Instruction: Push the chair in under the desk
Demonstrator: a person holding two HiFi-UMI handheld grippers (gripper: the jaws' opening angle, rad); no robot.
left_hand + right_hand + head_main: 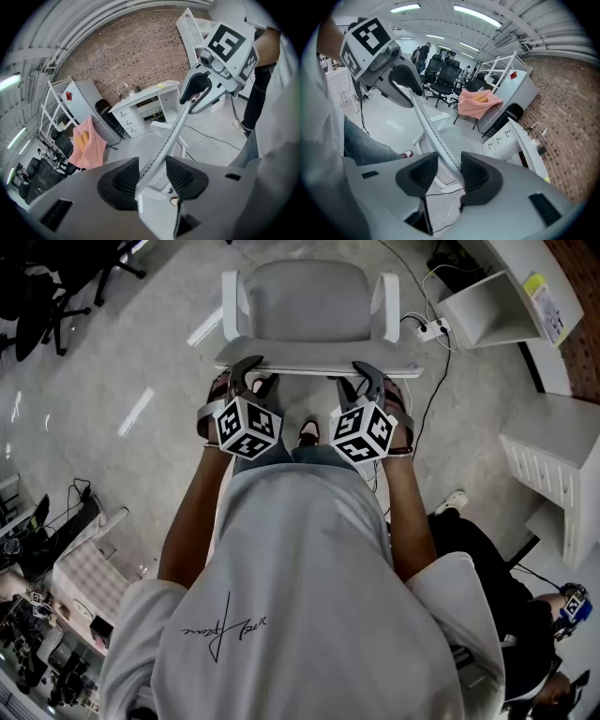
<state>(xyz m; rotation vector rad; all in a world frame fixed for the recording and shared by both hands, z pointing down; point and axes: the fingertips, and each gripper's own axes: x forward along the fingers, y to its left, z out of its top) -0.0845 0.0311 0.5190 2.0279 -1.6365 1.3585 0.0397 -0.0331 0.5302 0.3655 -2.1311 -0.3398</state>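
Note:
A white office chair stands in front of me, seen from above, its seat beyond the thin top edge of its backrest. My left gripper straddles the left part of that edge and my right gripper the right part. In the left gripper view the backrest edge runs between the dark pads of the left gripper, whose jaws stand wide. In the right gripper view the edge lies against one pad of the right gripper, with a gap to the other. A white desk stands by the brick wall.
A power strip and black cables lie on the floor right of the chair. White desk parts and a drawer unit stand at the right. Black office chairs are at the far left. Another person sits at lower right.

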